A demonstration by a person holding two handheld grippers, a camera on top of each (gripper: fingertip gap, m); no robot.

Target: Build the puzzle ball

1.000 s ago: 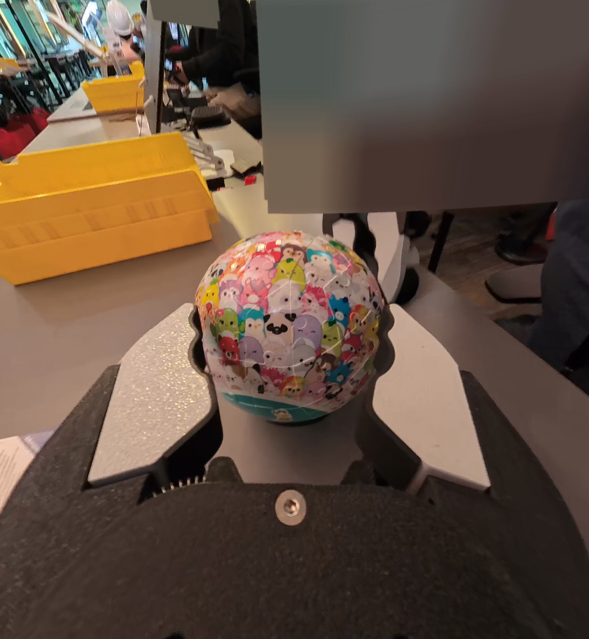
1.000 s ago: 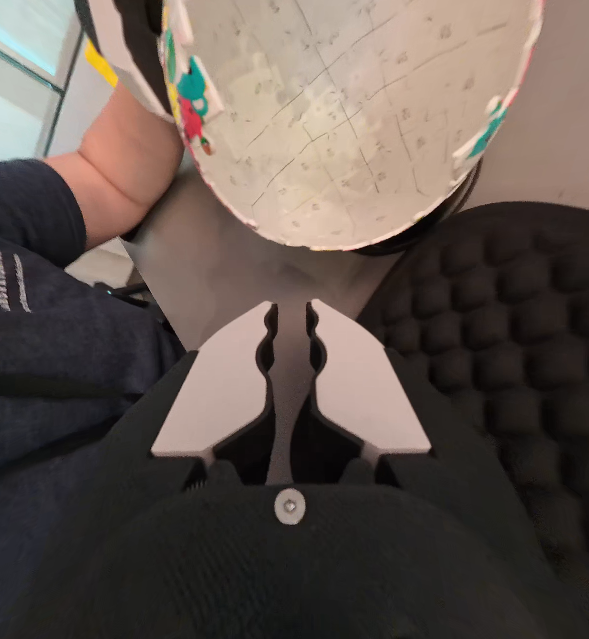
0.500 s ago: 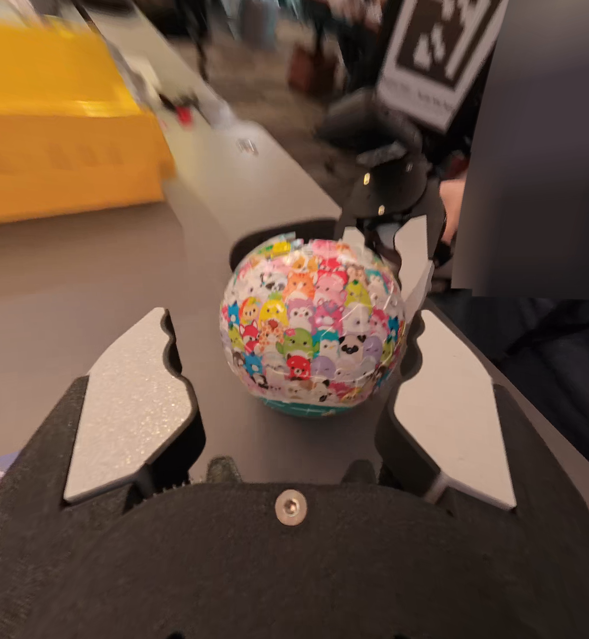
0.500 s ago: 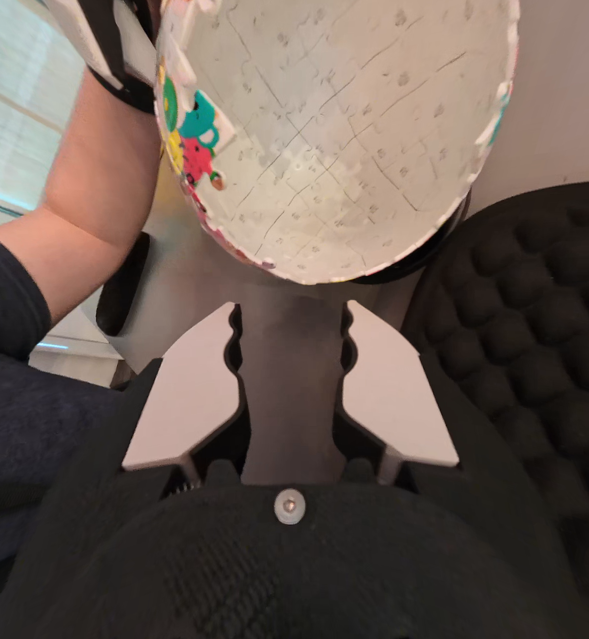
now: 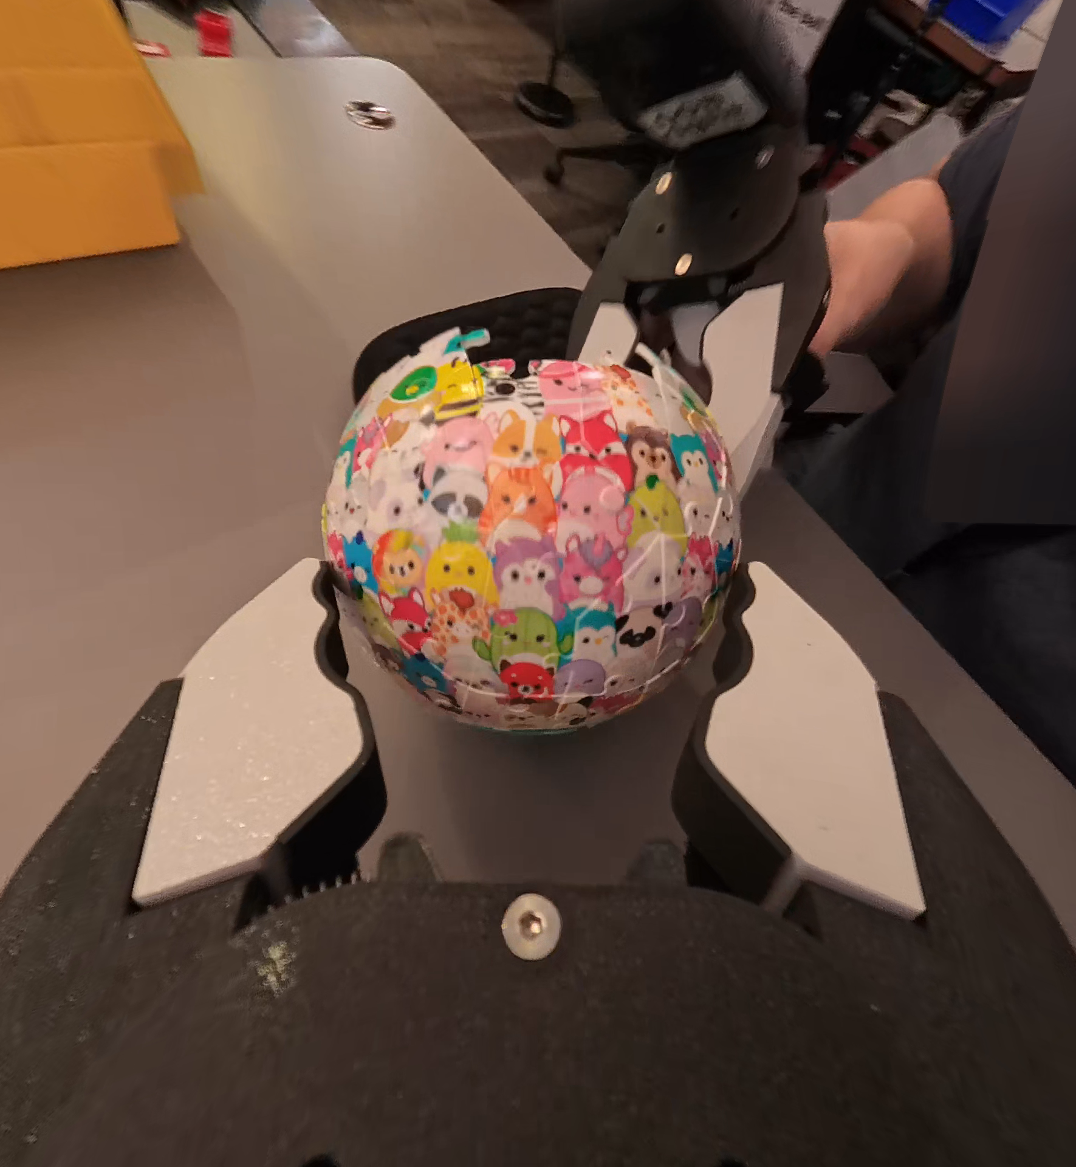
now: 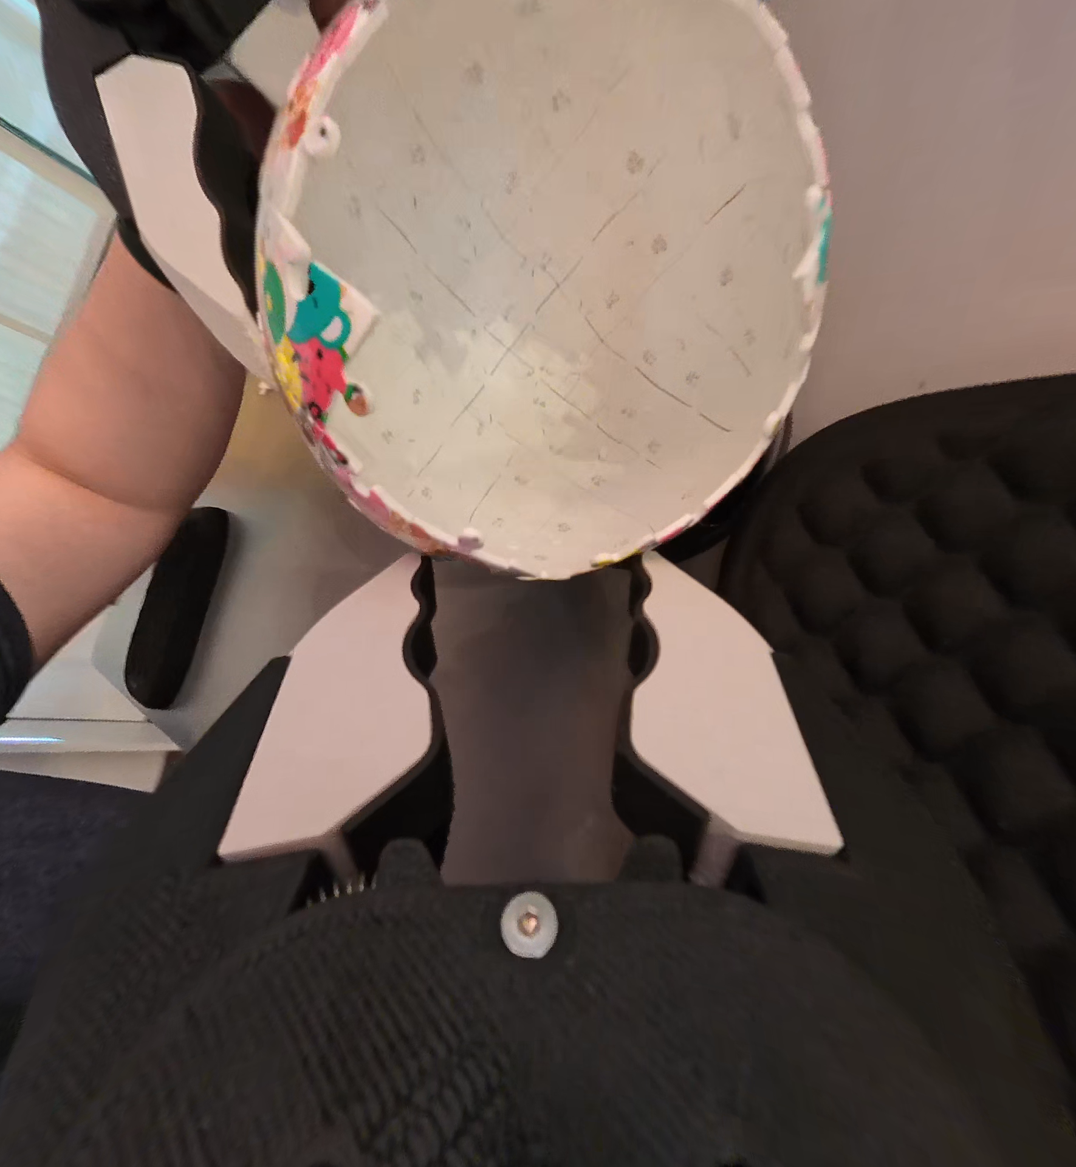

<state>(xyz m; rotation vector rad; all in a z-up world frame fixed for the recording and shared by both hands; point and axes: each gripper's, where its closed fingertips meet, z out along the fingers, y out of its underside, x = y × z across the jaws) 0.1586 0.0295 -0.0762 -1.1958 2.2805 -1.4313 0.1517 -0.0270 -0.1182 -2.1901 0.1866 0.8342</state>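
Since a second ago the left tongs have let go of the puzzle ball, swung round it and closed in again, and the right tongs have gone from nearly shut to spread apart.

In the left wrist view the puzzle ball stands on the grey desk, its printed shell facing the camera and its unfinished rim turned to the far side. The left tongs flank it at its widest part, the pads at or just off the shell; whether they actually grip cannot be told. Beyond the ball the right tongs reach down toward the far rim, parted and carrying nothing. A yellow bin sits well apart from the ball, so that side offers free room. The desk's edge runs close past the ball on the opposite side, leaving little margin there.

In the right wrist view the ball's white hollow inside fills the top, ringed by a jagged rim with gaps. The right tongs hover just before the near rim, empty. A black dimpled mat lies just beside the ball. Judging from this, the ball is being steadied for further fitting, with no loose piece visible.
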